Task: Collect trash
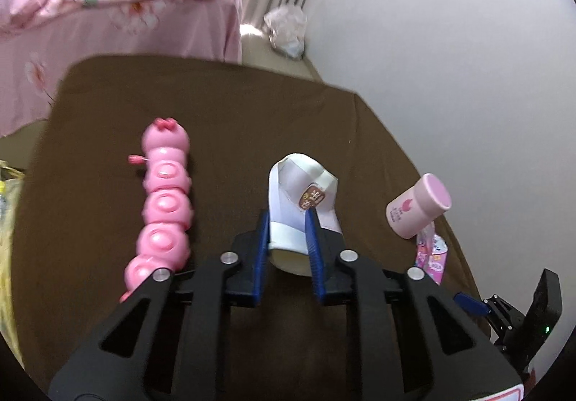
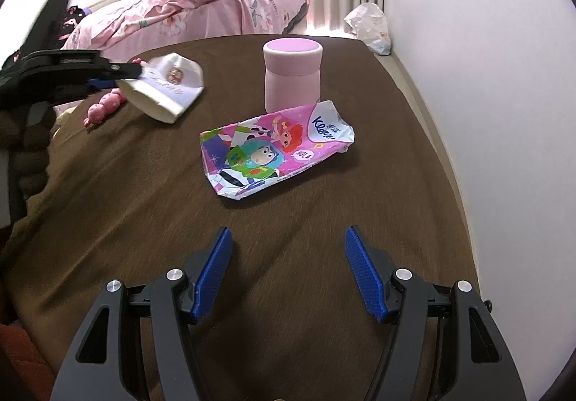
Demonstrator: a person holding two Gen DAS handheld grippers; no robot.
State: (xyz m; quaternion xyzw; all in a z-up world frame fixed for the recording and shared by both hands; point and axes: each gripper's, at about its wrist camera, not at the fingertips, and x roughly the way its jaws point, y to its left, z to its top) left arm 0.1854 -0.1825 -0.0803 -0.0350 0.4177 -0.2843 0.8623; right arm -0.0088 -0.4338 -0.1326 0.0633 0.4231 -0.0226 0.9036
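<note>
My left gripper (image 1: 288, 217) is shut on a crushed white paper cup (image 1: 302, 199) and holds it above the brown table; the cup also shows in the right wrist view (image 2: 169, 86), lifted at the left with the left gripper (image 2: 138, 71) on it. My right gripper (image 2: 286, 239) is open and empty, low over the table's near side. A flattened colourful Kleenex tissue pack (image 2: 273, 151) lies on the table ahead of it; its edge shows in the left wrist view (image 1: 430, 255).
A pink lidded canister (image 2: 292, 75) stands just behind the tissue pack, also in the left wrist view (image 1: 419, 204). A pink caterpillar toy (image 1: 163, 210) lies at the left. A plastic bag (image 2: 370, 26) sits on the floor by the wall. A pink bed (image 2: 201, 8) stands behind the brown table (image 2: 144, 206).
</note>
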